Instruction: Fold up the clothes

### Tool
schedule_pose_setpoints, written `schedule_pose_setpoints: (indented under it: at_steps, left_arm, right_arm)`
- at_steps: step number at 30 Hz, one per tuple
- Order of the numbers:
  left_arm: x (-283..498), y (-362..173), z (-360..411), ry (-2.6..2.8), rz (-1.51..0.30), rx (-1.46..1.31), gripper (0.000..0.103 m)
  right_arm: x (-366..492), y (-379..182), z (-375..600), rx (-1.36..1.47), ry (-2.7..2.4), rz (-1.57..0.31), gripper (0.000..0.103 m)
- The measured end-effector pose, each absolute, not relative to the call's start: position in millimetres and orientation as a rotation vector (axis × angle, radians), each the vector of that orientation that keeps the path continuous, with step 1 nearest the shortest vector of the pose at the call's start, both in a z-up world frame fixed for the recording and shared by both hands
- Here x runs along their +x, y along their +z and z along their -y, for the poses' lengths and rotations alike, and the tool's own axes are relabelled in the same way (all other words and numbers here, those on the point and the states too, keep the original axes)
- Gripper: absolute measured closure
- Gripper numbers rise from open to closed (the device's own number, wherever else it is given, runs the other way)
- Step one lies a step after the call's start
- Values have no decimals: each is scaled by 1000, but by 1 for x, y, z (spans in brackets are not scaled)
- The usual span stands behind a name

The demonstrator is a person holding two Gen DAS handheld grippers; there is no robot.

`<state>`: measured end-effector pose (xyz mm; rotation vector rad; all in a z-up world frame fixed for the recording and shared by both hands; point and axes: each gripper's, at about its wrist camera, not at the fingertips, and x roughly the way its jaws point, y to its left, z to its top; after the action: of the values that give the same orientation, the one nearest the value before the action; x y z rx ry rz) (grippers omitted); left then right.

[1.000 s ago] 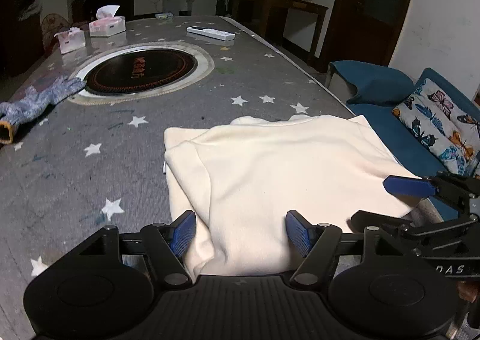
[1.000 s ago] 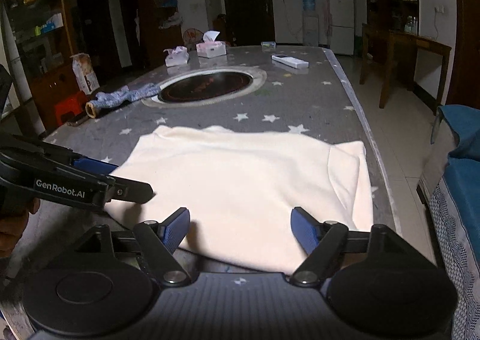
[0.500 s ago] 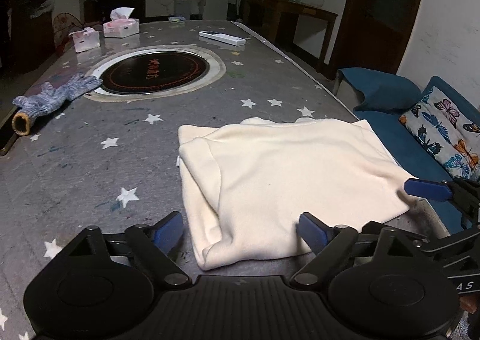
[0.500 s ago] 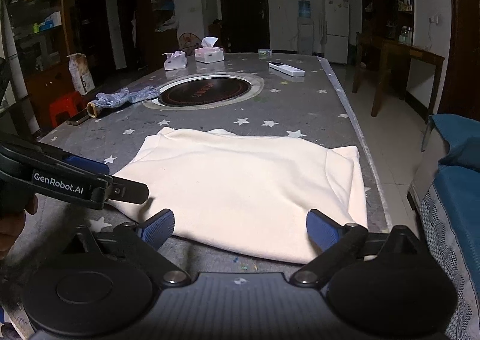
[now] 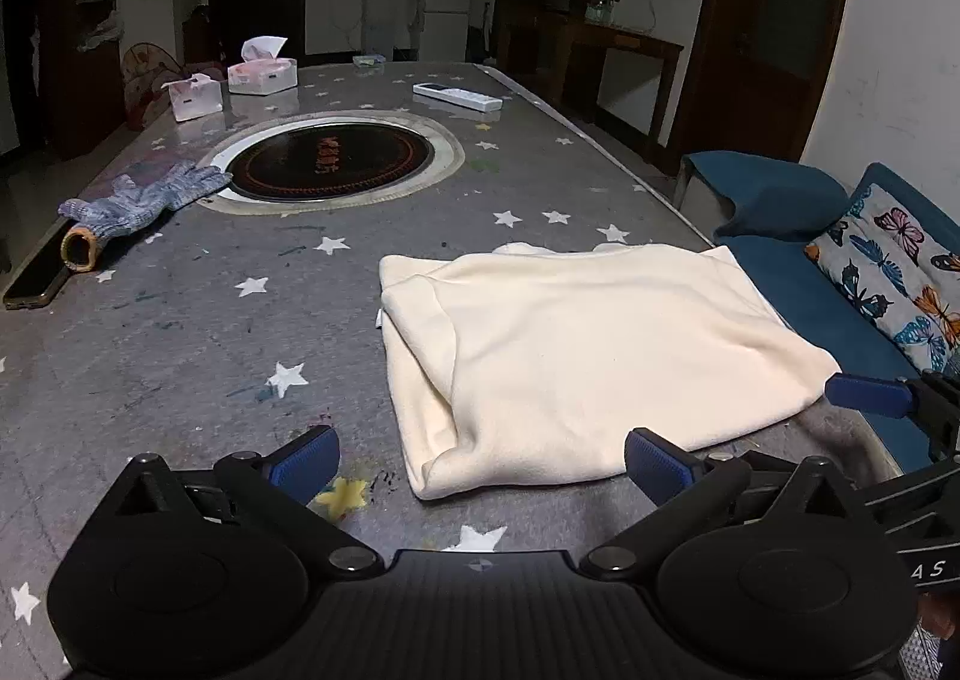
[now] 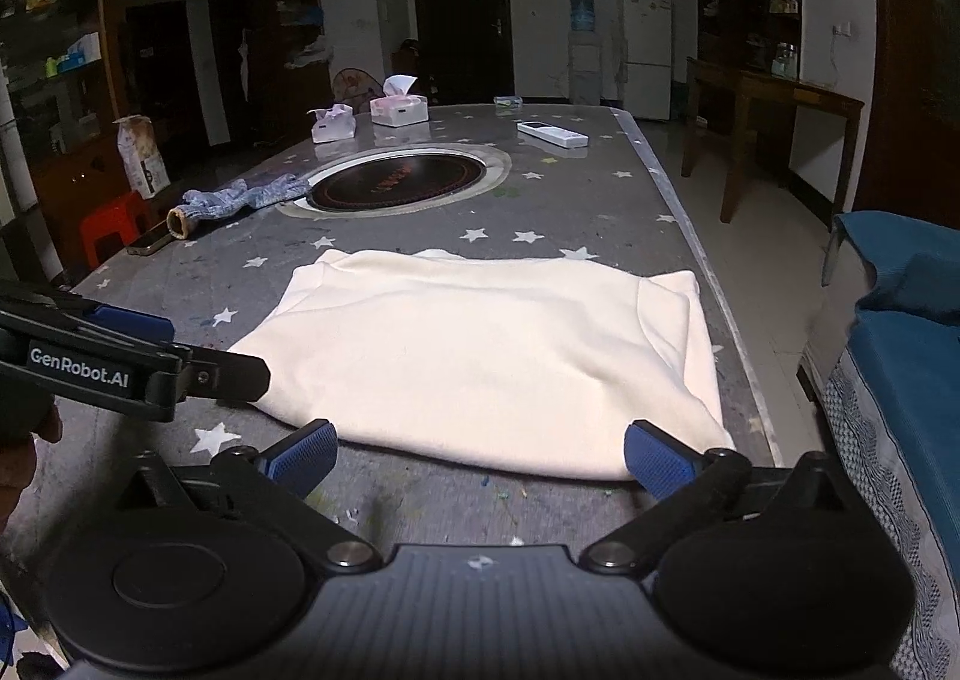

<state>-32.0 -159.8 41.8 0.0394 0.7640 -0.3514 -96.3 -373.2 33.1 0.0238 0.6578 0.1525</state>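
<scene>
A: What had just changed at the left tongs (image 5: 477, 461) and right tongs (image 6: 480, 457)?
B: Both were opening, nothing between them. They'd released the cream garment (image 5: 588, 356), which lay folded on the bench (image 5: 180, 356); that fold looked done

A plain cream folded fabric garment (image 5: 588, 356) lies on the grey desk (image 5: 180, 356), whose cover is dotted with white stars and one yellow one. The far round inset hob (image 5: 330, 164) is black with red lettering inside a pale ring. Left of it lies a mottled blue-grey knitted glove (image 5: 138, 197) with a tan cuff. The black tongs carry blue pads (image 5: 303, 464). At right, a teal sofa (image 5: 804, 284) holds a butterfly-print cushion (image 5: 900, 272).
</scene>
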Motion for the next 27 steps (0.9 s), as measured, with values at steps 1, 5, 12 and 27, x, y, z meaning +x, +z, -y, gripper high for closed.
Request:
schedule_pose_setpoints:
  at_steps: [1, 5, 12, 27]
  left_arm:
    - [-33, 42, 159, -349, -761, 38, 0]
    - [-38, 44, 157, -346, -752, 43, 0]
    - [-49, 45, 157, -341, -738, 69, 0]
    - [-75, 52, 144, -325, -709, 50, 0]
  right_arm:
    - [-98, 33, 373, 32, 148, -659, 0]
    - [-102, 32, 373, 58, 138, -667, 0]
    - [-110, 33, 368, 48, 122, -663, 0]
    - [-132, 40, 360, 61, 103, -648, 0]
